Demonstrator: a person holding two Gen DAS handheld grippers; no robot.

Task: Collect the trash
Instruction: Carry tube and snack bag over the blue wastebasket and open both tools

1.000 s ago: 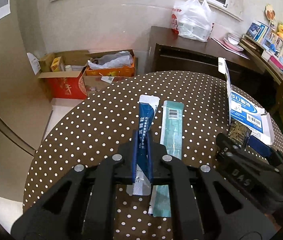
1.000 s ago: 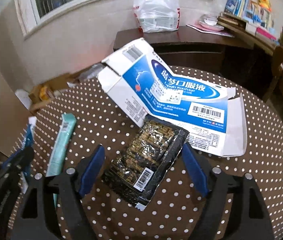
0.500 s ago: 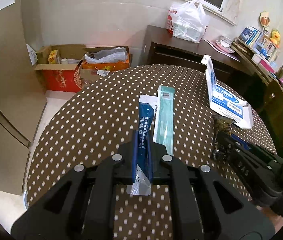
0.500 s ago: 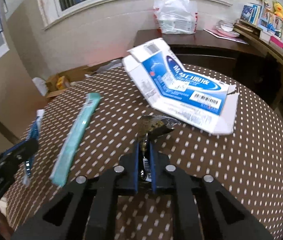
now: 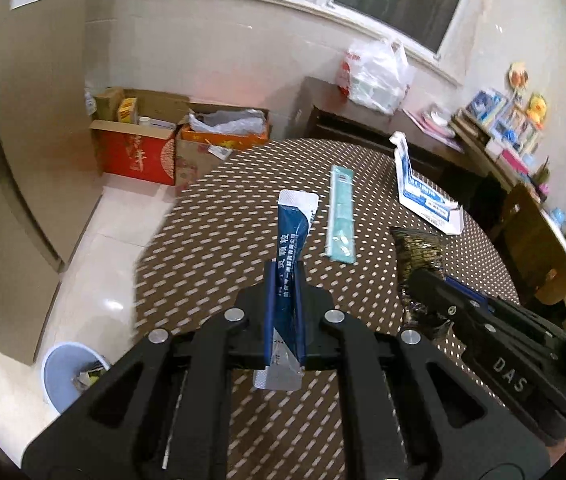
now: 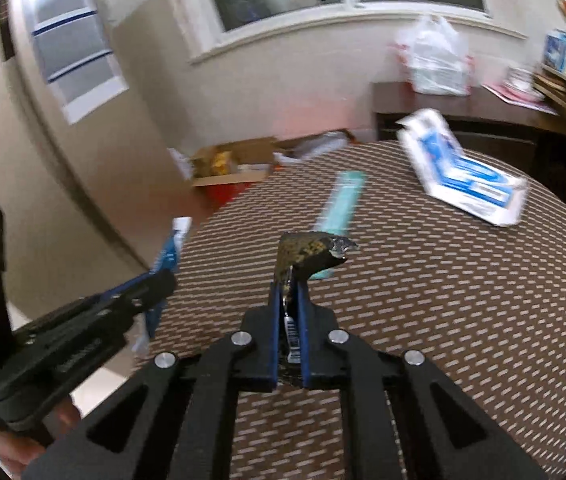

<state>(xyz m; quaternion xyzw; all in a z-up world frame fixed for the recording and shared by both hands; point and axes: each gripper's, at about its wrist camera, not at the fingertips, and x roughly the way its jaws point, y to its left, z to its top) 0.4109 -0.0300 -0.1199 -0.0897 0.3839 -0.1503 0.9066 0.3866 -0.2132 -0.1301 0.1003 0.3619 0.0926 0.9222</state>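
left wrist view: round polka-dot table, largest thing. flattened blue-white box and teal strip lie on it, uncollected. blue bin on floor lower left, cut by rim, contents unclear. left gripper clamped on blue sachet, lifted. right gripper jaws just closed, pinching dark wrapper. right view blurred.
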